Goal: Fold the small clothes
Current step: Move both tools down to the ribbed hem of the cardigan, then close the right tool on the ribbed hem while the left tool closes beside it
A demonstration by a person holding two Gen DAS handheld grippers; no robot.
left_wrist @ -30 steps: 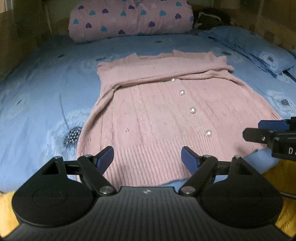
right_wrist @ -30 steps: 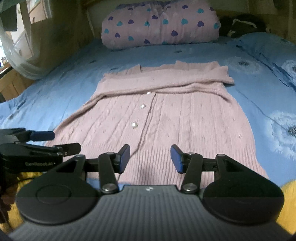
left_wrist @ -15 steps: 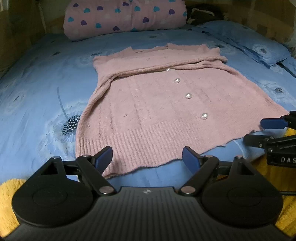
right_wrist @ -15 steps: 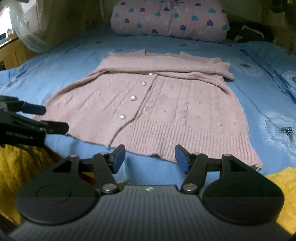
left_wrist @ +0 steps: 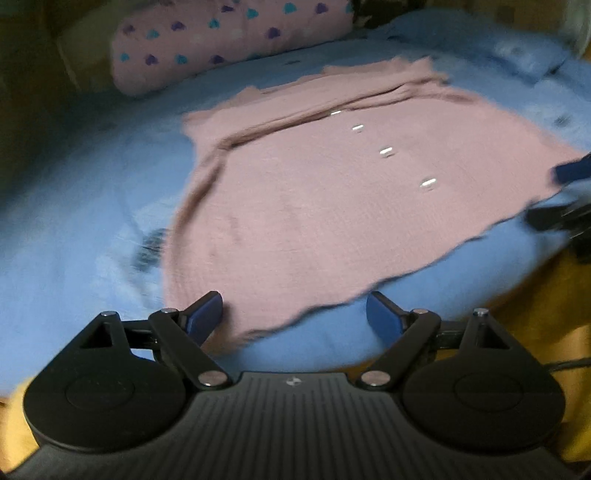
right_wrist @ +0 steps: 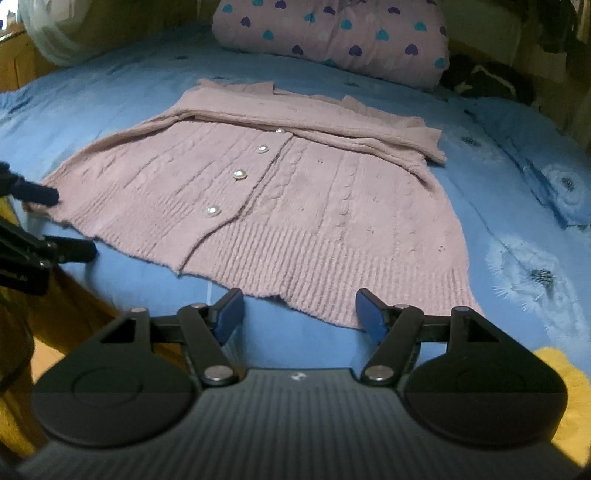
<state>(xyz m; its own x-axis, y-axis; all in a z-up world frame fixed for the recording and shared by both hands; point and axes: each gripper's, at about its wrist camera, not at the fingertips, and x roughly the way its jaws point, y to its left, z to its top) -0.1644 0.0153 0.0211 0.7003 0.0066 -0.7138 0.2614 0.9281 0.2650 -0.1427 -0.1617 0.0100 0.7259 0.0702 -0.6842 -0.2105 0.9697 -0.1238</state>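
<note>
pink knit cardigan [right_wrist: 288,199] laid flat on the bed [right_wrist: 110,96], buttoned, sleeves folded across the chest, ribbed hem nearest the jaws. judged soft, light and floppy; the knit is expected to stretch and sag when lifted, pearl buttons [right_wrist: 239,174] adding little stiffness. best taken at the two hem corners, where the ribbing is thicker. left gripper [left_wrist: 295,317] seen with jaws spread wide, nothing held, the left hem corner lying just ahead between them; this view is blurred. right gripper [right_wrist: 299,312] likewise wide apart and empty, the right part of the hem just ahead of its jaws. heart-print pillow [right_wrist: 332,33] noted well beyond the collar.
</note>
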